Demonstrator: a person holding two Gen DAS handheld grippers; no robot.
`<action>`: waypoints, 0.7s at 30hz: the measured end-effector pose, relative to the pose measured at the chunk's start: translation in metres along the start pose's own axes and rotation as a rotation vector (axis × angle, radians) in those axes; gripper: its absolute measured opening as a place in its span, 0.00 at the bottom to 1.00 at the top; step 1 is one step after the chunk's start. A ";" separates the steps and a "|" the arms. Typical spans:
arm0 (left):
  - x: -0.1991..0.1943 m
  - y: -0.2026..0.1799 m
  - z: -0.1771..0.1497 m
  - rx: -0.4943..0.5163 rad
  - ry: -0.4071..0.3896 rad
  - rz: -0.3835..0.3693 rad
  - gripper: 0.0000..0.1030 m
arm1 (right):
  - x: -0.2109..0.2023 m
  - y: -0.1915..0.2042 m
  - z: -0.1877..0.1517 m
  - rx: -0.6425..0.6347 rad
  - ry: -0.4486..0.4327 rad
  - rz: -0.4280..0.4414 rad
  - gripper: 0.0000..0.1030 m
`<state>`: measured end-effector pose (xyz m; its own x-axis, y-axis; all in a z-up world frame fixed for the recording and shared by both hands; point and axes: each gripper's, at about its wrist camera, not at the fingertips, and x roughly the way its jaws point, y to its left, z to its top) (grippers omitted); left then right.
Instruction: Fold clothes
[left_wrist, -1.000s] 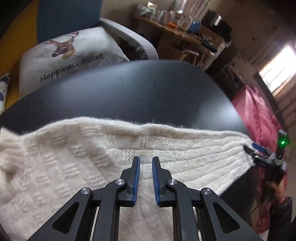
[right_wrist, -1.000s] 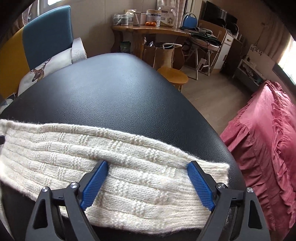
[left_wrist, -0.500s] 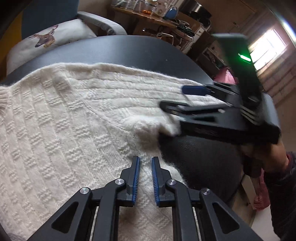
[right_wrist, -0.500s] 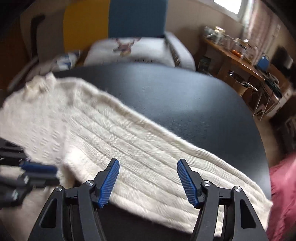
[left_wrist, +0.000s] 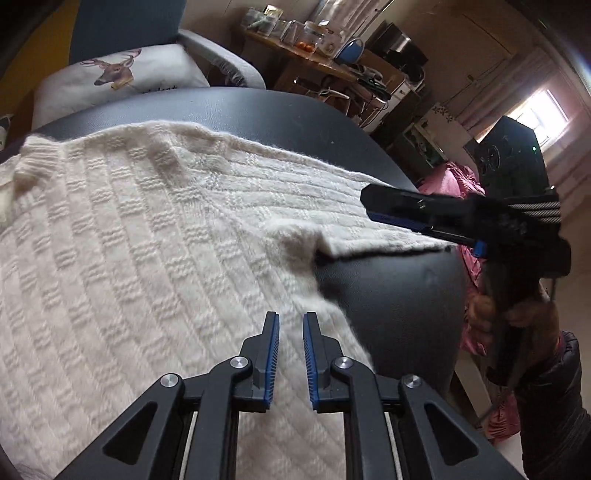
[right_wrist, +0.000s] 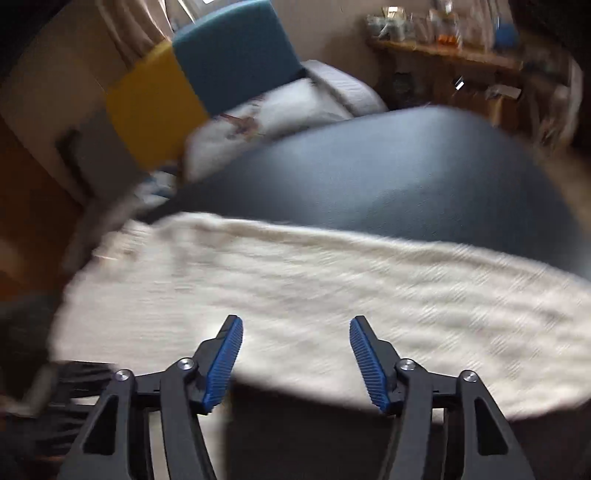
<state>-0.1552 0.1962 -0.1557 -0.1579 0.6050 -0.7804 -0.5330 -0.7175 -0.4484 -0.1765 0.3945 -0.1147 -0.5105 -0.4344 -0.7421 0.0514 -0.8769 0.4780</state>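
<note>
Cream knit sweater: spread on black table, filling left and centre of frame. Left gripper: lower centre, above sweater body, jaws narrow, nothing between. Right gripper: jaws closing, empty, over sleeve.

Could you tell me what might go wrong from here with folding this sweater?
1. The sleeve reaches the table edge on the right; a careless pull could drag it off.
2. The right claw is closing with nothing pinched between its pads, so it may shut on air or catch only fuzz.
3. The left claw is nearly closed above the sweater, holding nothing; the body could slide when the sleeve is pulled.
</note>
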 end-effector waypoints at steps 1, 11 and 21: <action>-0.002 -0.001 -0.004 0.004 -0.005 0.000 0.12 | -0.002 0.005 -0.005 0.028 0.000 0.068 0.56; 0.010 0.006 -0.038 -0.010 0.036 -0.045 0.12 | 0.068 0.038 -0.031 0.120 0.170 0.103 0.19; 0.000 0.009 -0.039 -0.064 0.022 -0.060 0.12 | 0.046 0.048 -0.039 0.068 0.137 0.027 0.05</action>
<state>-0.1273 0.1761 -0.1767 -0.1088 0.6400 -0.7606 -0.4867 -0.7015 -0.5206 -0.1638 0.3239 -0.1443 -0.3876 -0.4859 -0.7833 0.0027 -0.8504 0.5262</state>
